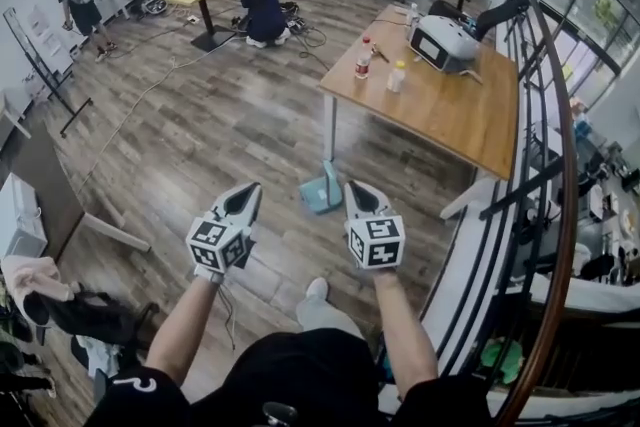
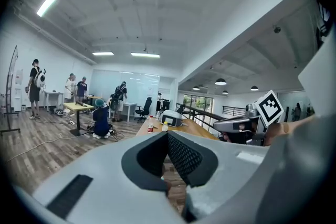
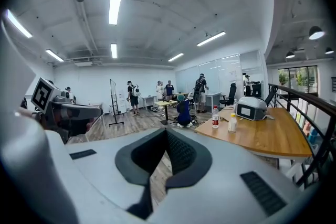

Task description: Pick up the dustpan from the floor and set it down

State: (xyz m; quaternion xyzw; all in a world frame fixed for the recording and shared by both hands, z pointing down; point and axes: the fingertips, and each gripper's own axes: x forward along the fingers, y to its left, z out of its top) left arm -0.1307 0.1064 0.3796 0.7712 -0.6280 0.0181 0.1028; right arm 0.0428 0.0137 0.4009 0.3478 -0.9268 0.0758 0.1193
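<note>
A teal dustpan (image 1: 322,189) stands on the wood floor by the near leg of the wooden table (image 1: 440,115). In the head view it shows between my two grippers, just ahead of them. My left gripper (image 1: 251,187) (image 2: 169,134) is to its left, jaws shut and empty. My right gripper (image 1: 354,186) (image 3: 167,131) is close to its right, also shut with nothing held. Both are above the floor and point forward and slightly down. In the gripper views the jaws hide the dustpan.
The table carries two bottles (image 1: 364,63) and a white device (image 1: 443,43). A dark curved railing (image 1: 548,175) runs along the right. Clothes (image 1: 45,300) lie at the lower left. One person kneels (image 1: 262,3) far ahead and others stand by desks at the back.
</note>
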